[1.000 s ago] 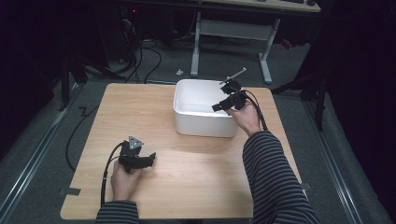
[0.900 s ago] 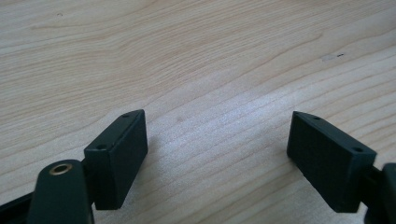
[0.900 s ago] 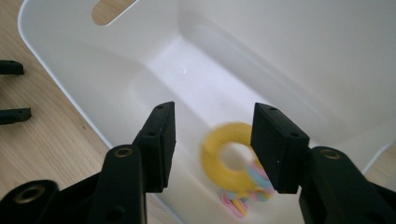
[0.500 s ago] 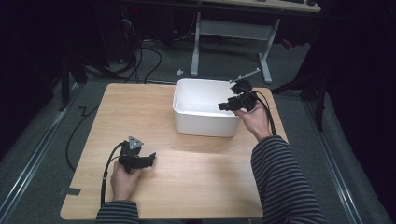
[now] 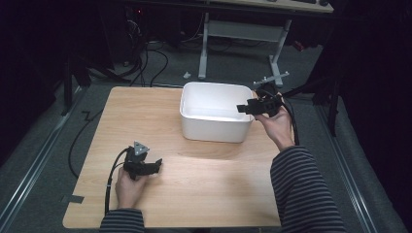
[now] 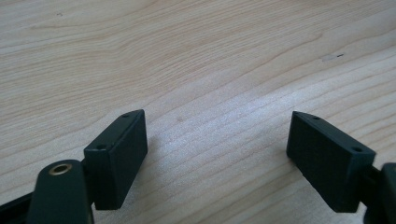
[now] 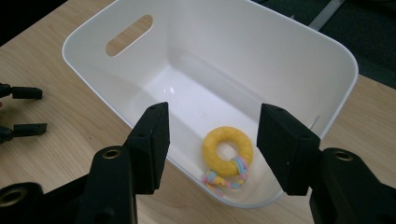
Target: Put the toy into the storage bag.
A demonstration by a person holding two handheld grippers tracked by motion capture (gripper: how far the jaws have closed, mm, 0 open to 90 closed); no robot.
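Lying flat in the white bin [image 7: 327, 112], the yellow ring toy [image 7: 228, 150] is seen below the right gripper [image 7: 212, 140], jaws just spread and empty; left gripper [image 6: 217, 154] is spread too, well apart.

— What sort of premises?

— A lab or workshop test bay, dimly lit. A plain wooden table [image 5: 204, 189] stands on grey carpet [image 5: 43, 160], lit while the surroundings are dark.

— Evidence?

— Loose cables [image 5: 150, 53] run across the floor behind the table. A height-adjustable desk frame [image 5: 243, 34] with white metal legs stands beyond. A strip of tape [image 5: 72, 198] marks the table's near-left corner. No domestic furnishings noted.
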